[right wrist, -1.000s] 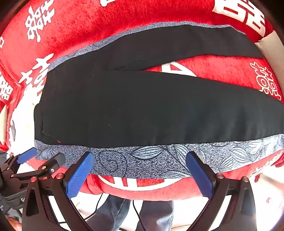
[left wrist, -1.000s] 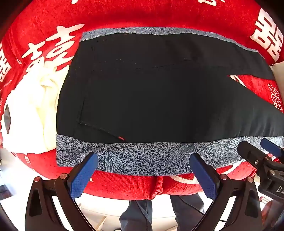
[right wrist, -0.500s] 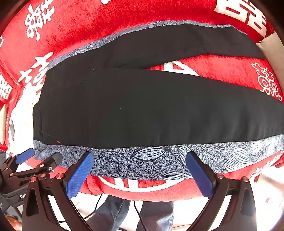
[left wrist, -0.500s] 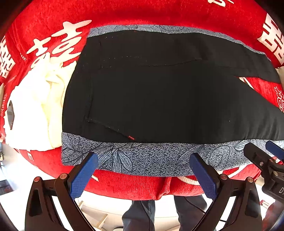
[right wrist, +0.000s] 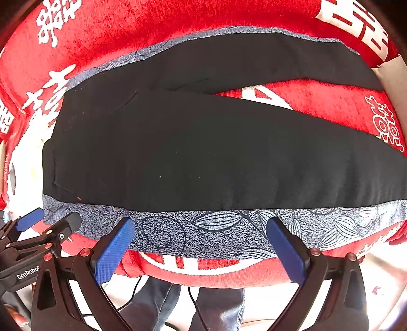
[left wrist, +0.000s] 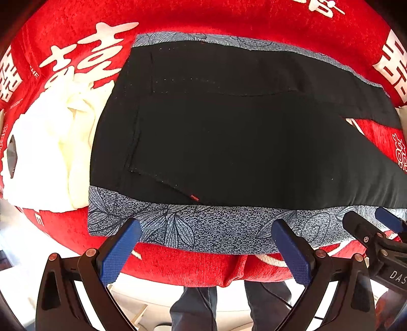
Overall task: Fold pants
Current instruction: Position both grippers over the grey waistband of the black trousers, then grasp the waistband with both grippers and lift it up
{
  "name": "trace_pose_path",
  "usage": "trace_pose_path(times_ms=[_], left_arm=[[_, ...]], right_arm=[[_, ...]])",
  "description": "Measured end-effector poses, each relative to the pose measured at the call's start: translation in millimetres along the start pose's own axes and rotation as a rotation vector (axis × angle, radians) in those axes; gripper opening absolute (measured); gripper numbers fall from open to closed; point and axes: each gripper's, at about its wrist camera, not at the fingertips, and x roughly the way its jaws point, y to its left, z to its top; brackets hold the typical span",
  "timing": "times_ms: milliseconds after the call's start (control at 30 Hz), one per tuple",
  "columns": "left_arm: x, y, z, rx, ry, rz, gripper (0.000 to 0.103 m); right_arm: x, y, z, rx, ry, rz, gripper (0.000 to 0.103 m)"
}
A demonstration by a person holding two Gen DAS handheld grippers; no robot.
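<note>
Pants (left wrist: 229, 142), black with a grey leaf-print stripe down each side, spread flat on a red cloth (left wrist: 203, 15) printed with big white characters, 2 legs parting toward the right. White garment (left wrist: 48, 152) bunched just beside the waistband on that cloth; pale floor and a person's dark trouser legs (right wrist: 216, 303) below the near edge. Left gripper (left wrist: 203, 244) and right gripper (right wrist: 201, 240) both spread wide, empty, hovering at the near striped edge
</note>
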Motion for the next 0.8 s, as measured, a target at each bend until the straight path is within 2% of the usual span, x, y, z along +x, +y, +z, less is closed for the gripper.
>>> trace_pose_path(times_ms=[133, 300, 600, 800], left_arm=[[1, 7, -1, -0.010, -0.011, -0.021, 0.103], [1, 20, -5, -0.047, -0.019, -0.060, 0.103], [0, 26, -16, -0.050, -0.025, -0.048, 0.103], [2, 38, -37, -0.091, -0.040, -0.113, 0.103]], right_arm=[[1, 0, 0, 0.000, -0.006, 0.028, 0.103], [-2, -4, -8, 0.031, -0.018, 0.124, 0.103], [1, -10, -27, 0.045, 0.002, 0.129, 0.103], [2, -18, -41, 0.092, 0.007, 0.185, 0.103]])
